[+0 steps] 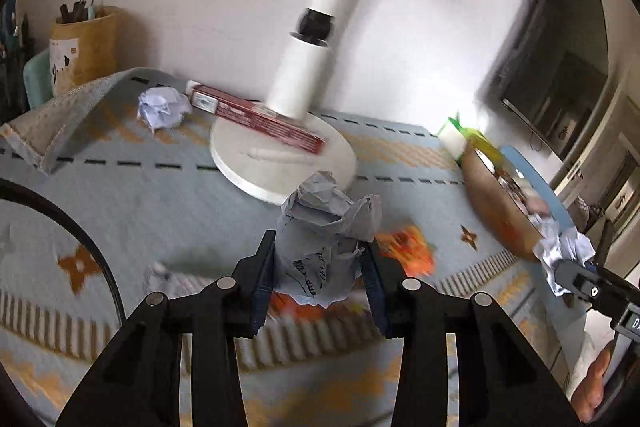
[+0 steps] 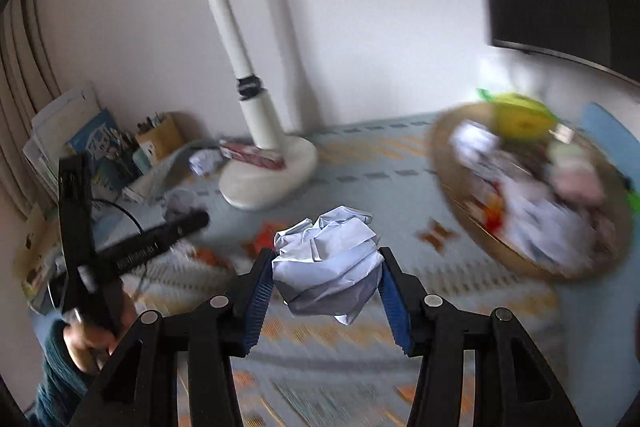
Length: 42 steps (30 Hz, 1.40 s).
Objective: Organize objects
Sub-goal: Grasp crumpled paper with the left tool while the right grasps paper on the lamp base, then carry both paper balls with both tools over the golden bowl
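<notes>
1. In the left wrist view, nearest the lens, the left gripper is clamping a grey printed paper wad between its two pads, lifted clear of the patterned cloth.
2. Behind it, the lamp base is sitting on the cloth with a red box lying across it, and a second crumpled ball is lying just beside the box's left end, not yet collected.
3. At the right edge, the wooden bowl is showing its outer wall, and the other gripper is arriving beside it with white paper in its tip.
4. In the right wrist view, nearest the lens, the right gripper is squeezing a pale crumpled paper ball firmly between its blue pads, above the cloth.
5. To the right, the bowl is appearing blurred and already holding paper scraps and a yellow-green item; the ball is near it but not yet over it.
6. My judgement: the step in hand is dropping this ball into the bowl. Doing it well means keeping the squeeze until the ball is hanging squarely above the bowl's middle, since the pile is sitting high and light paper could roll off the rim.
7. The left wad should be following, without crossing the right hand's path.
</notes>
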{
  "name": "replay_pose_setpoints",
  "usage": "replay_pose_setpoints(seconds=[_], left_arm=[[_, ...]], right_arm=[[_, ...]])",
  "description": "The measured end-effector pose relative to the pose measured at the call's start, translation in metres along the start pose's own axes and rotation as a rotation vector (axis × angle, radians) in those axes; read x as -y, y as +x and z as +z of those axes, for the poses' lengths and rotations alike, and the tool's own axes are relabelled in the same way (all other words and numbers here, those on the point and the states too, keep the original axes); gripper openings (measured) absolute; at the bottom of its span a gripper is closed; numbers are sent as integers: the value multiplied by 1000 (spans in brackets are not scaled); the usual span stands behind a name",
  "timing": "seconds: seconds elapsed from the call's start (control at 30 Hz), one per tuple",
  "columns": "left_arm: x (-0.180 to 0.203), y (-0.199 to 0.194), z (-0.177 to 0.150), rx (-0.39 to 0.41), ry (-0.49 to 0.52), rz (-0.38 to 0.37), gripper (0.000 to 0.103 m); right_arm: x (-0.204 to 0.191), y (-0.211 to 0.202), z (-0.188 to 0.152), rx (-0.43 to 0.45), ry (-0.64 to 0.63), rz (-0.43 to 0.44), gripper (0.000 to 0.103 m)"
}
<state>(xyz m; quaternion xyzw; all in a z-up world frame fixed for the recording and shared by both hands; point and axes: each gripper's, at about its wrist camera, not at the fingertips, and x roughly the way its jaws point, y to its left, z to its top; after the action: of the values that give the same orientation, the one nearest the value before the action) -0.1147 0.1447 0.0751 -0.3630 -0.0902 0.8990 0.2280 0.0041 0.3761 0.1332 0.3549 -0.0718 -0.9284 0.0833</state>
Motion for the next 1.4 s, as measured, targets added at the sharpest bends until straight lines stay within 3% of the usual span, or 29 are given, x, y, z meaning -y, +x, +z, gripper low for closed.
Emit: replay_pose_setpoints(seconds=[0.17,0.3,0.5,0.8,0.97,1.23,1.37,1.4], left_arm=[[40,-18,-45,-22,73,34,37],[60,-37,-74,-26,59,32,37],[102,-56,-69,14,102,26,37],[197,-55,-8,64,227,-178,37],[231,-34,22,75,248,-236,37],[254,22,45,38,277,-237,37],[256,49,44,-4,264,-236,46],[255,56,43,-23,254,-247,47]], right_arm=[[39,-34,-45,-32,55,-38,50],[57,-45,-75,-61,78,-59,50],[87,-79,-86,-22,126,-65,50],[130,-148,-28,175,161,-160,50],[158,-160,15,239,240,-178,50],[183,-124,60,210,308,-196,50],[187,-100,65,175,312,-192,51],[189,-96,64,169,316,-189,55]])
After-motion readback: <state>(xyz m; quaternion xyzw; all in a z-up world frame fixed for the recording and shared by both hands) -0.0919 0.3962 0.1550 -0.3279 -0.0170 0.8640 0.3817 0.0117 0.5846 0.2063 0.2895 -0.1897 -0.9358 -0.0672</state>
